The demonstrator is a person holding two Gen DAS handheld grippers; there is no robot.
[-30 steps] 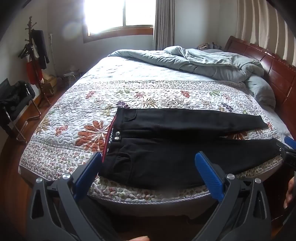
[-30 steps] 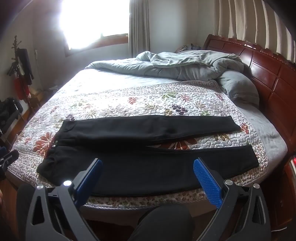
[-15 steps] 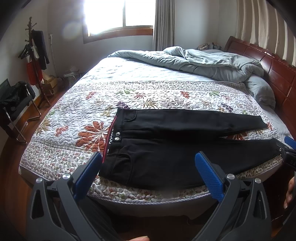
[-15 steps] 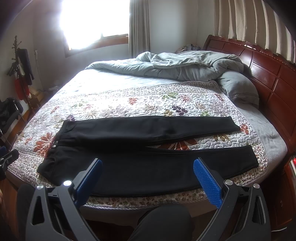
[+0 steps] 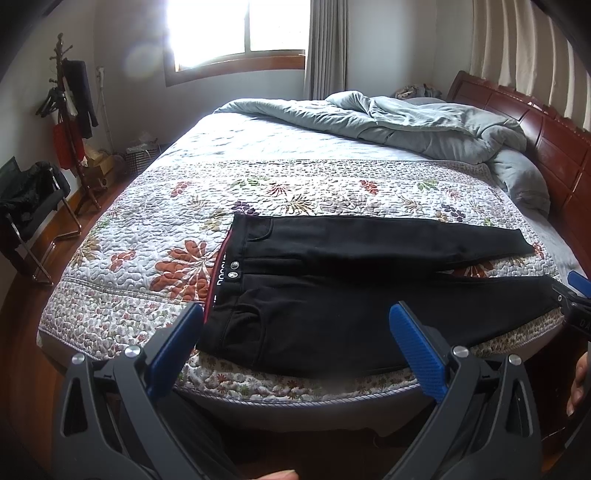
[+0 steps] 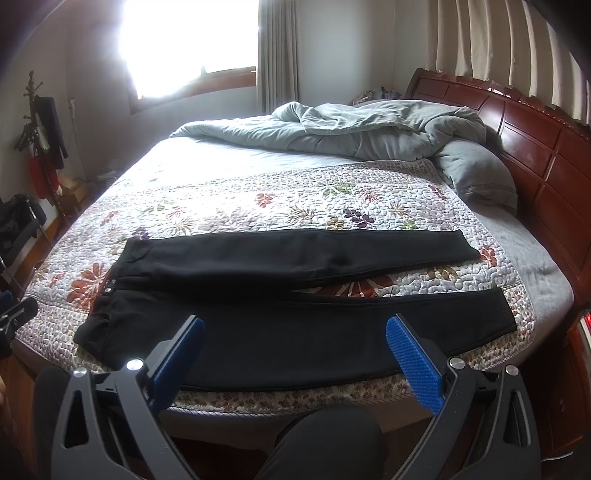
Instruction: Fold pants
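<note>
Lying flat, pants beyond spread fingers

Daylight floods in from the window ahead of me, blown out to pure white in both views, worse from my right wrist, where it bleeds over the wall. A soft flare spot hangs on the wall left of it in my left view. The bed is evenly lit; the black pants lose nearly all detail. Under the bed edge it is dim. Fisheye bending curves the headboard and darkens the corners. My claws look sharp
</note>
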